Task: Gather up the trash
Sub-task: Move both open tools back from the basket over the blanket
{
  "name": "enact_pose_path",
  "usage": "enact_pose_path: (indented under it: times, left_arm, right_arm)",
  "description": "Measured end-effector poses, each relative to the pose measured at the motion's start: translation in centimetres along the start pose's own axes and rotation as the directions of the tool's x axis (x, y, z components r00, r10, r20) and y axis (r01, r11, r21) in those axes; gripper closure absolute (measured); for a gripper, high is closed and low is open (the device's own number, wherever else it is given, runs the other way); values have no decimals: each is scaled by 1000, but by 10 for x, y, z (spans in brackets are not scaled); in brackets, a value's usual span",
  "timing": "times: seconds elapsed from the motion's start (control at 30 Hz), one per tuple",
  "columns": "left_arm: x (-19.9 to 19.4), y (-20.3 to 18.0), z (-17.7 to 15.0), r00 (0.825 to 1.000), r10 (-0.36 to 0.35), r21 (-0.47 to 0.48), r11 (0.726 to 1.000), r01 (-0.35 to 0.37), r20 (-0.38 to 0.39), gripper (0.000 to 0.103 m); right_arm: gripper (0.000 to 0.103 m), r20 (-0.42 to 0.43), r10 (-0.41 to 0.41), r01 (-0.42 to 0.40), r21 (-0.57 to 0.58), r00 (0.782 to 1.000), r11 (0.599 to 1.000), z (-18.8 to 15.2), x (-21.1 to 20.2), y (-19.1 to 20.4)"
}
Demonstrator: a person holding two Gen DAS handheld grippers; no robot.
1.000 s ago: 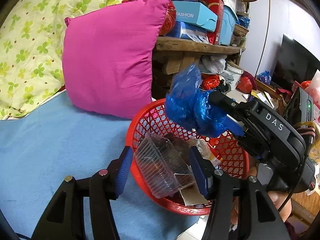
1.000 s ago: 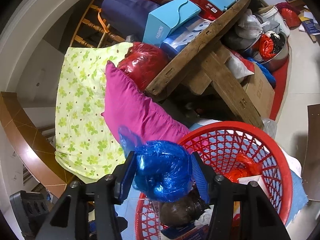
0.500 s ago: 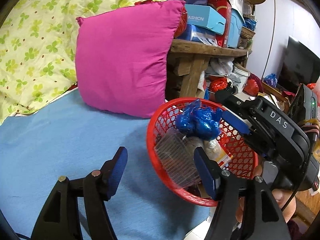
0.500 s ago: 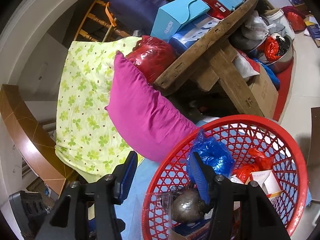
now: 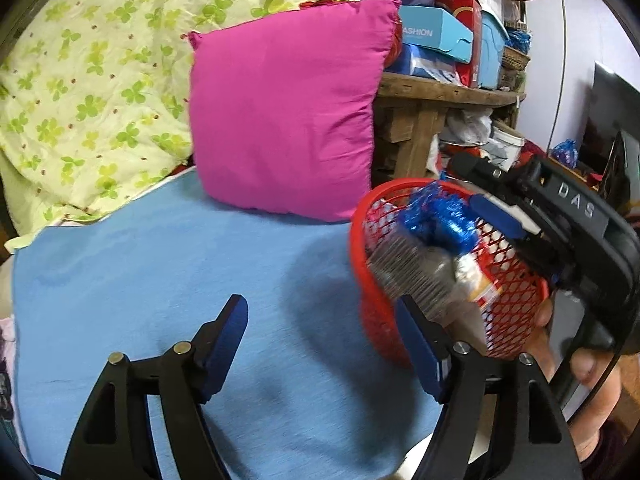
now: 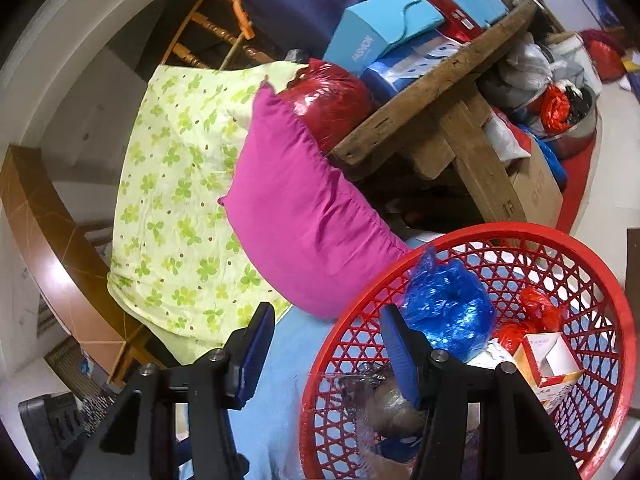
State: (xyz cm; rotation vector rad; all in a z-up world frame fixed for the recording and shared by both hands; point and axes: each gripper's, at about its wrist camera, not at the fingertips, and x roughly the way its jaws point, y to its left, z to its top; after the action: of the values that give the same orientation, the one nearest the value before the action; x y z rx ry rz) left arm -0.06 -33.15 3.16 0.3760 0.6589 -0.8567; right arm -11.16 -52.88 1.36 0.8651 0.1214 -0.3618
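Note:
A red mesh basket (image 6: 600, 276) stands at the edge of the blue bed sheet (image 5: 160, 264) and holds trash. A crumpled blue plastic bag (image 6: 448, 308) lies on top inside it, beside a clear plastic container (image 5: 412, 276), red plastic and a small carton (image 6: 548, 360). The basket also shows in the left wrist view (image 5: 362, 236). My right gripper (image 6: 328, 352) is open and empty, with its right finger over the basket rim. My left gripper (image 5: 324, 344) is open and empty above the sheet, left of the basket.
A magenta pillow (image 5: 280, 112) and a green clover-print quilt (image 5: 88, 80) lie at the back of the bed. A wooden bench (image 6: 440, 92) stacked with boxes stands behind the basket. Bags, a pot and a cardboard box (image 6: 536, 188) sit under it.
My right gripper opened and let the blue bag drop into the basket, then drew back. My left gripper pulled back and to the left, away from the basket.

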Motion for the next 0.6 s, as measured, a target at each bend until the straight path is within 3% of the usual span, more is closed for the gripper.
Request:
enact_pose_path:
  times: [0.6]
  left_arm:
    - [-34, 32, -16, 995, 94, -53, 994, -94, -15, 22]
  right_arm:
    - [42, 52, -106, 111, -102, 993, 989, -18, -8, 32]
